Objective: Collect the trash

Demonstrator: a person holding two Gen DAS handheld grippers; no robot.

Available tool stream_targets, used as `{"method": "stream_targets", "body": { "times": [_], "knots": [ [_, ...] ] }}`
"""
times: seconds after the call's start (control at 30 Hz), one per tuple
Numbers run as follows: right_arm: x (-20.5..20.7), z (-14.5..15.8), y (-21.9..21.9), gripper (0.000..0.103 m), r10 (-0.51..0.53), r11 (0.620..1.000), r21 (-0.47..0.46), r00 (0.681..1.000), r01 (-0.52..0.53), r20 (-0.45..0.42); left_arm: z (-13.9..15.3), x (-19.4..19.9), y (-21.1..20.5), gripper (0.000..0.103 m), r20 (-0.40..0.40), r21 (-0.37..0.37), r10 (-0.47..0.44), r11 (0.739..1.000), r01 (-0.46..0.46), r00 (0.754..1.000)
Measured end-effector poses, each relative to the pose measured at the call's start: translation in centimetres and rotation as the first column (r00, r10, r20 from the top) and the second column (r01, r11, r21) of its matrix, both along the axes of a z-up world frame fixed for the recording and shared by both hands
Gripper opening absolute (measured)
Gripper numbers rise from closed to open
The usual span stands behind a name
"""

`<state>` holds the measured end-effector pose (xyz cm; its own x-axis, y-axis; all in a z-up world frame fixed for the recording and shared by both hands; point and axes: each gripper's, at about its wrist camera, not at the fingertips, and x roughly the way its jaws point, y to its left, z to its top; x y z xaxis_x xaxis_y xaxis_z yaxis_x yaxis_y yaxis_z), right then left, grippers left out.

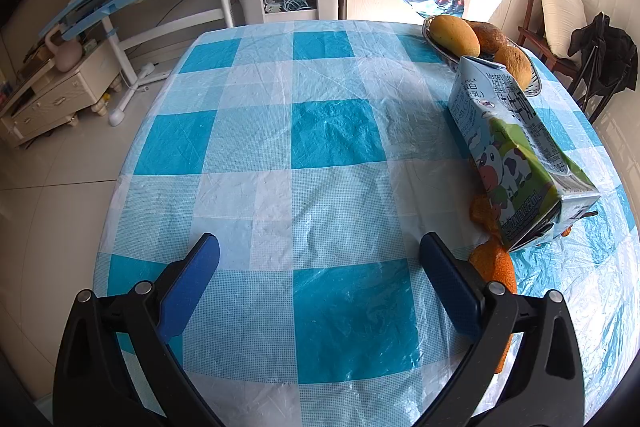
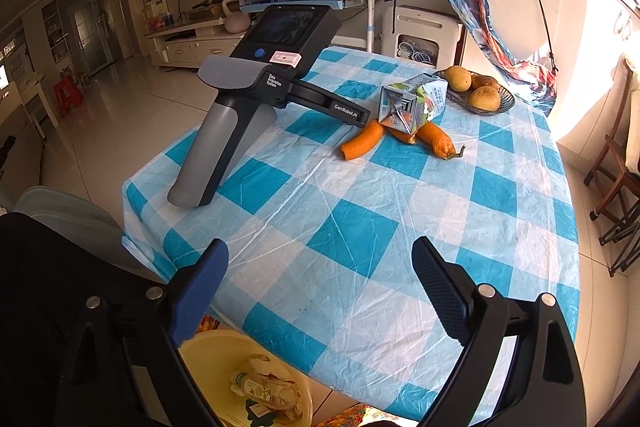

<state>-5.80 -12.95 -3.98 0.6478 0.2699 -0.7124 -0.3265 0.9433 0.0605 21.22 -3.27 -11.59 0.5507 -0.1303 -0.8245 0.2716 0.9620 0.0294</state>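
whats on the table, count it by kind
milk carton: 1
orange peel pieces: 3
fruit bowl: 1
fruits in the bowl: 3
left gripper, resting on the tablecloth: 1
total: 9

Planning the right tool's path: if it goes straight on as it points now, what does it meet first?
Probably the bare checked tablecloth; the right tool stands open above it. The milk carton lies farther ahead; depth is uncertain.

One milk carton (image 2: 416, 99), three orange peels (image 2: 362, 141), three mangoes (image 2: 484, 98).
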Motion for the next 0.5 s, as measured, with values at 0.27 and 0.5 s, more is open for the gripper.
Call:
{"method": "stream_targets", "body": {
  "times": [0.27, 0.5],
  "knots": [
    [-0.12, 0.14, -0.05, 0.089, -0.001, 1.000, 0.003, 1.000, 0.001, 0.002, 0.00, 0.00, -0.01, 0.096, 0.000, 0.000, 0.000, 1.000, 0.000, 1.000],
    [-0.11, 0.23, -0.11, 0.089, -0.004, 1.000, 0.009, 1.000, 0.004, 0.003, 0.00, 0.00, 0.00, 0.096, 0.000, 0.000, 0.000, 1.000, 0.000, 1.000]
  ]
}}
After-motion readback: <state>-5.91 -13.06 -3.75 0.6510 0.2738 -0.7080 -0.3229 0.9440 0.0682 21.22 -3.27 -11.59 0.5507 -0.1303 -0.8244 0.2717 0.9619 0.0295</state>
